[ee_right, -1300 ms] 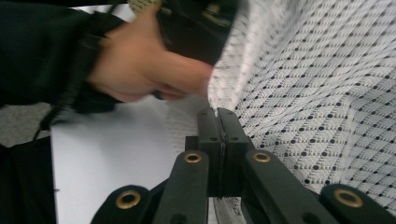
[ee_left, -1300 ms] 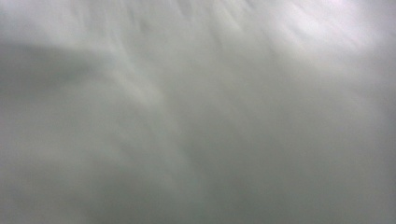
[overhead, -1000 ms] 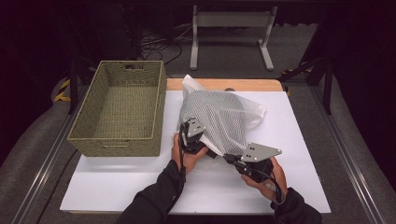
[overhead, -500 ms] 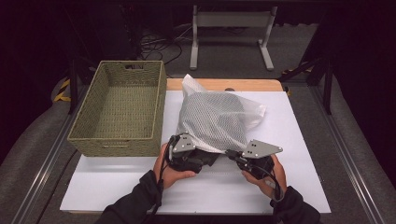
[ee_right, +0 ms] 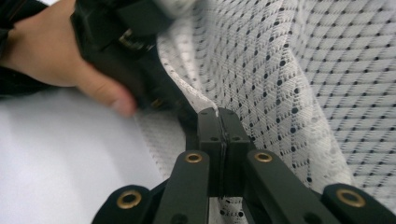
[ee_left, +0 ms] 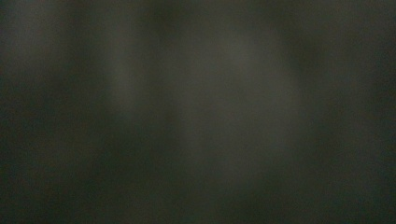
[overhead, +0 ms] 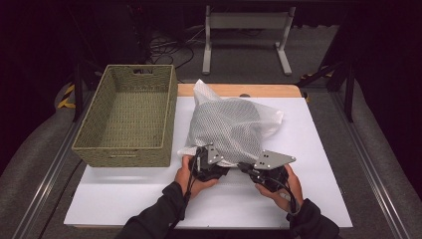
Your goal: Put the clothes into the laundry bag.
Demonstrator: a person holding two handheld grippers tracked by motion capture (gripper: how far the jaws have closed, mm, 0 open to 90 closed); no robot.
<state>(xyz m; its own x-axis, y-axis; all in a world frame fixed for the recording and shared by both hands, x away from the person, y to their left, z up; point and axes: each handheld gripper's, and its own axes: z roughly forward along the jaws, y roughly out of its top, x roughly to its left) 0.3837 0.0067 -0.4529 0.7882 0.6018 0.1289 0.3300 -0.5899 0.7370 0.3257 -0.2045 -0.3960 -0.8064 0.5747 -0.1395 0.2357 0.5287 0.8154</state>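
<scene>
White mesh bag [overhead: 230, 130] lies mid-worktop [overhead: 323, 164], bulging, just right of woven basket [overhead: 127, 117]. Both grippers at bag's near edge. Right gripper [ee_right: 218, 122]: jaws pressed together, pinching mesh hem. Left gripper [overhead: 205, 167] close beside it, at bag's near-left corner, its nose buried in fabric; jaws have just been closing from wider spread; cannot tell whether mesh sits between them. Left gripper view dark and blurred. Left hand [ee_right: 56, 51] wraps left gripper's body.

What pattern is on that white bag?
The mesh bag has dark dots in a diamond grid, clearest in the right gripper view.
</scene>
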